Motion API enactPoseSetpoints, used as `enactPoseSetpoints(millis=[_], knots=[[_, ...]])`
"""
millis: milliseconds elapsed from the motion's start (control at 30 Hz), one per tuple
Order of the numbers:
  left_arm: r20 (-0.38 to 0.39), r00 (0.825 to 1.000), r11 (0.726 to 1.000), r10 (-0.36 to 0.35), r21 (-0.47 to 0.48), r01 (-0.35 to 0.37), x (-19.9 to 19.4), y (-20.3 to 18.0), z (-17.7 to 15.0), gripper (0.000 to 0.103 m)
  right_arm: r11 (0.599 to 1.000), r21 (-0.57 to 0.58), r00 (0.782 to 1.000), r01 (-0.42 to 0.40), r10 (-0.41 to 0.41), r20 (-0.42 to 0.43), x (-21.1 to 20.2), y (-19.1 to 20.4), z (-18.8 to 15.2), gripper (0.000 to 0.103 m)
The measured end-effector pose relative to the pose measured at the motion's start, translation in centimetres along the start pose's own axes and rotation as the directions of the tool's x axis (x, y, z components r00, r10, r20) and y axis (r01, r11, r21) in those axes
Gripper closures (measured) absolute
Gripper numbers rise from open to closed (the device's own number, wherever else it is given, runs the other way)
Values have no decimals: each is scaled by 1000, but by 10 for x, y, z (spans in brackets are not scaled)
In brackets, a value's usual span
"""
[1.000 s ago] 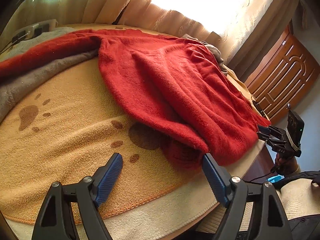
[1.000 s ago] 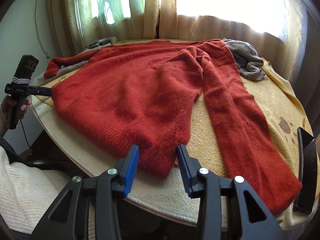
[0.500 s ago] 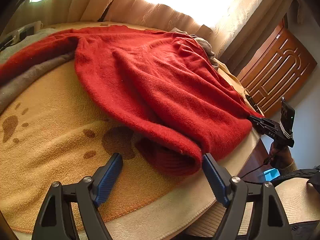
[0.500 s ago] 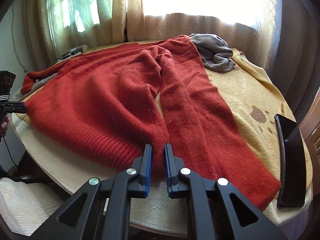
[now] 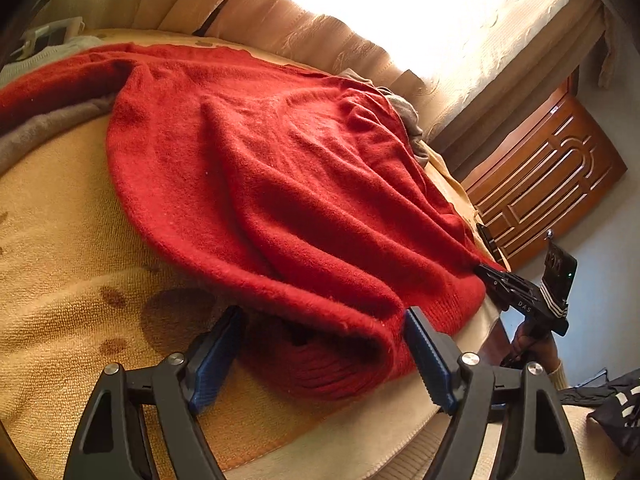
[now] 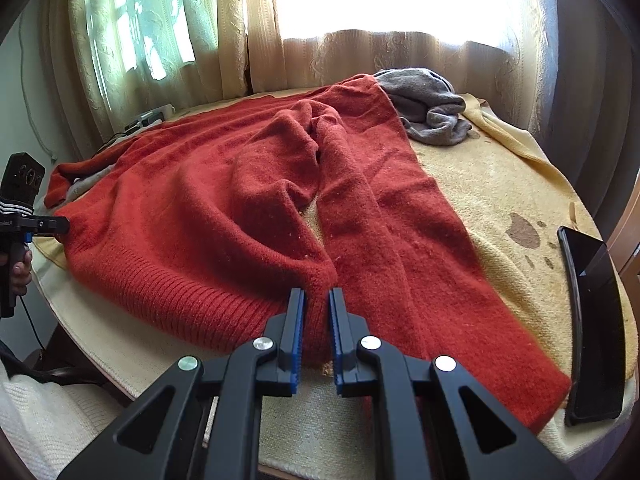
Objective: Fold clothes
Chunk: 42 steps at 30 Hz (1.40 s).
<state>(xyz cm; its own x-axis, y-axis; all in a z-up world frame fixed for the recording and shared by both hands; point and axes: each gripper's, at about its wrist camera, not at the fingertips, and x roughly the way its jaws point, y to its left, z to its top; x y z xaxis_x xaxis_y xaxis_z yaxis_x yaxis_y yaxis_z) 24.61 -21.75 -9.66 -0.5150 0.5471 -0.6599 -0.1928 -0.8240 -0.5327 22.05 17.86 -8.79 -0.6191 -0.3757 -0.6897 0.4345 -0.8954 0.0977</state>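
A red knitted sweater (image 6: 224, 200) lies spread on a yellow paw-print blanket (image 6: 500, 184), one sleeve (image 6: 420, 264) running toward the near right edge. My right gripper (image 6: 318, 308) is shut on the ribbed hem at its near corner; in the left wrist view it (image 5: 490, 274) shows at the sweater's right edge. My left gripper (image 5: 320, 336) straddles the other hem corner (image 5: 332, 360). Its jaws are closing with the fold between them, and a gap still shows beside the left pad. The right wrist view shows it (image 6: 60, 226) at the far left.
A crumpled grey garment (image 6: 428, 112) lies at the back by the curtains. More grey cloth (image 5: 44, 132) sits under the far sleeve. A black phone (image 6: 592, 320) rests near the table's right edge. A power strip (image 6: 148, 118) is at the back left, a wooden door (image 5: 540, 184) beyond.
My right gripper closed on the hem corner and bunched it. The left gripper slid up to the other hem corner and its jaws narrowed around the fold.
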Motion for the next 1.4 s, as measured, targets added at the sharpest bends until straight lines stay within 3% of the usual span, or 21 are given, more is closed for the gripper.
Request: enactPoseSetpoints(millis=[33,100,300,400,533,667,800,867,900,933,967,1000,1033,1200,1400], knots=[[1,1000,1000,8,0,-8,1,-2,0,57,1000,3,1000,-2,2,1,0,0,0,89],[2,1000,1000,13,-19,-13,1,-2,-1,65,1000,18,1000,-15,15,3,1,-3,0,89],[52,999,998,12,-58,-9,-11,0,-5,74,994,87,998,-62,62,12,1,-11,0,89],[132,991,999,-1,-46,7,-39,-11,-1,76,992,87,995,-95,92,35,-7,-8,4,89],[251,968,1000,-4,-4,6,-86,-30,2,79,968,121,973,-221,210,101,-29,-4,14,89],[339,941,1000,7,21,-15,-127,-40,-1,83,950,145,958,-275,258,127,-40,-2,20,89],[323,945,999,51,-26,-45,-128,-27,-4,83,993,74,993,-90,84,87,-32,5,14,89],[289,954,996,84,-64,-69,-121,-16,-7,83,990,71,989,-121,114,97,-32,7,12,87],[269,958,993,102,-84,-82,-117,-9,-9,83,988,70,986,-137,130,102,-32,7,10,76],[248,961,990,119,-104,-95,-112,-3,-12,83,988,71,986,-135,127,106,-33,7,10,51],[228,964,986,136,-126,-109,-108,4,-14,83,989,71,986,-132,124,109,-34,7,10,34],[211,966,981,153,-153,-122,-105,11,-18,83,987,73,984,-140,130,121,-36,6,8,8],[192,967,974,170,-179,-136,-101,18,-22,83,986,75,982,-147,136,133,-38,4,7,2],[130,976,954,175,-270,-135,-83,42,-41,83,991,2,984,-135,134,121,-39,21,5,2],[128,991,950,36,-312,6,-65,45,-46,82,986,-110,988,-124,133,75,-25,48,5,3]])
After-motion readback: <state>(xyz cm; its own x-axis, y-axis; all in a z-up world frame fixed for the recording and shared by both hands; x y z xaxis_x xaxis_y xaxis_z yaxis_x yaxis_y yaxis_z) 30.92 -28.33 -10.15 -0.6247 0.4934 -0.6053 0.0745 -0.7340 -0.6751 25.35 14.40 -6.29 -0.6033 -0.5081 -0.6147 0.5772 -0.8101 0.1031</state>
